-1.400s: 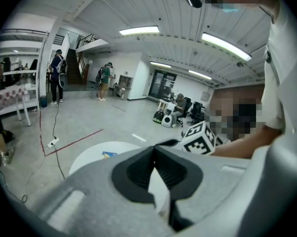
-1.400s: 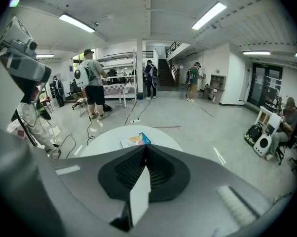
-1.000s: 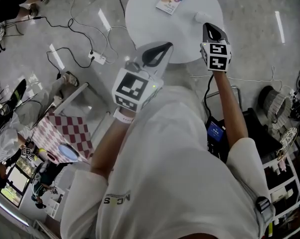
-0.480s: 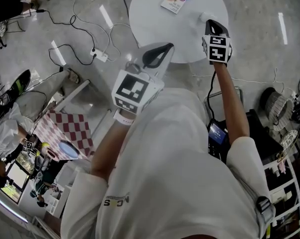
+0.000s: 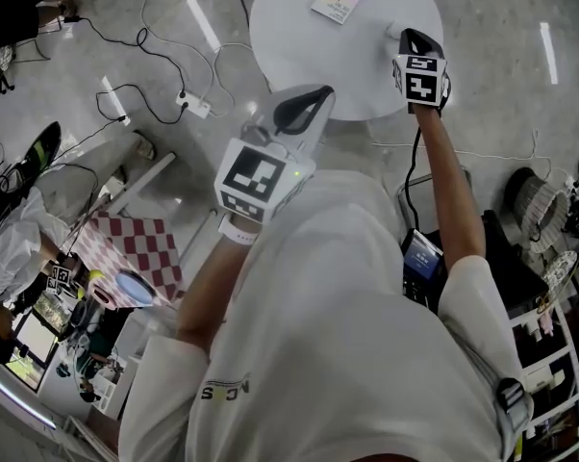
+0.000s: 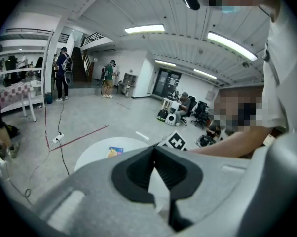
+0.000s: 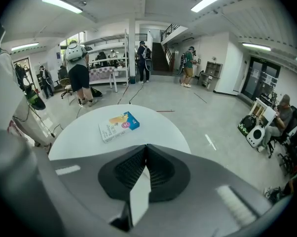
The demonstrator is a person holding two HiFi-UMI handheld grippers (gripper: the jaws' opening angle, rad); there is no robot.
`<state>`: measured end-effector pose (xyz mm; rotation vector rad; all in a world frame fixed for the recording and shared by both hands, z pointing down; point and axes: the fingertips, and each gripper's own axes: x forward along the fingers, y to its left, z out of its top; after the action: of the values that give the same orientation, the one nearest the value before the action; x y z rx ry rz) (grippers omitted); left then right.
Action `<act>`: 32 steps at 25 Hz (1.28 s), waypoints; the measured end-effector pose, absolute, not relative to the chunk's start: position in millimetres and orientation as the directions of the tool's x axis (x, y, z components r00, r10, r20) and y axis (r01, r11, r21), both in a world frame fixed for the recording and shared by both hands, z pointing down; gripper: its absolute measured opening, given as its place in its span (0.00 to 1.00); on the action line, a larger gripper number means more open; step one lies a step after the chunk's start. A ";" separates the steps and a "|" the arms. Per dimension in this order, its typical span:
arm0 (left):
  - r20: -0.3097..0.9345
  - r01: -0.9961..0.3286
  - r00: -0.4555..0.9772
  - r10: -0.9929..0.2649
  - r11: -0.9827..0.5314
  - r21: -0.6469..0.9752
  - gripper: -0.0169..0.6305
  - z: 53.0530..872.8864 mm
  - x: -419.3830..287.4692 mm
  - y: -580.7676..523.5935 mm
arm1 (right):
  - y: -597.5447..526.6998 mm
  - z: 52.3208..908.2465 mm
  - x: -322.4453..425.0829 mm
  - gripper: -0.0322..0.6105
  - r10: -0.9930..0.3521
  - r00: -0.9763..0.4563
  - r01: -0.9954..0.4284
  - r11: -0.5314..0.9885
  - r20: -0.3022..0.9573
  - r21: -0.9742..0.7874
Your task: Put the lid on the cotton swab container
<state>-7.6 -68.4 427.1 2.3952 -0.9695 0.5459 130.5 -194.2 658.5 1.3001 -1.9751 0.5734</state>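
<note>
Jaws of the left gripper [image 6: 154, 148] and the right gripper [image 7: 146, 147] are closed, pads meeting tip to tip with nothing between. We cannot make out a swab container or lid for certain. There is only a small white thing [image 5: 393, 29] at the table [image 5: 289, 37] edge, half hidden by the right jaws, at their 11 o'clock. The right gripper view misses it and shows a box [image 7: 118, 125] at 11 o'clock. The head view alone shows the left gripper held off the table, at its 7 o'clock.
</note>
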 end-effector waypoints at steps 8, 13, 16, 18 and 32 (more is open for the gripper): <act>0.522 -0.726 0.666 -0.533 -0.625 0.288 0.02 422.5 -7.7 -69.5 | -196.8 664.0 129.7 0.05 -0.587 -0.250 -0.915 0.404 0.770 0.012; 0.522 -0.730 0.663 -0.537 -0.617 0.294 0.02 419.7 -9.2 -68.8 | -197.5 666.7 129.4 0.05 -0.561 -0.257 -0.912 0.410 0.787 -0.006; 0.524 -0.727 0.666 -0.531 -0.619 0.296 0.02 420.7 -7.9 -67.4 | -197.1 666.4 128.0 0.05 -0.543 -0.257 -0.912 0.411 0.800 -0.014; 0.524 -0.722 0.669 -0.527 -0.627 0.292 0.02 422.2 -4.7 -69.0 | -199.0 665.9 128.8 0.05 -0.549 -0.255 -0.915 0.403 0.796 -0.015; 0.507 -0.712 0.682 -0.528 -0.639 0.293 0.02 411.2 -5.8 -72.2 | -176.6 629.8 141.1 0.05 -0.641 -0.244 -0.938 0.347 0.728 -0.009</act>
<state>-5.8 -72.2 411.2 2.4203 -0.9577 0.5220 141.1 -176.6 629.8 1.3731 -1.9793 0.6039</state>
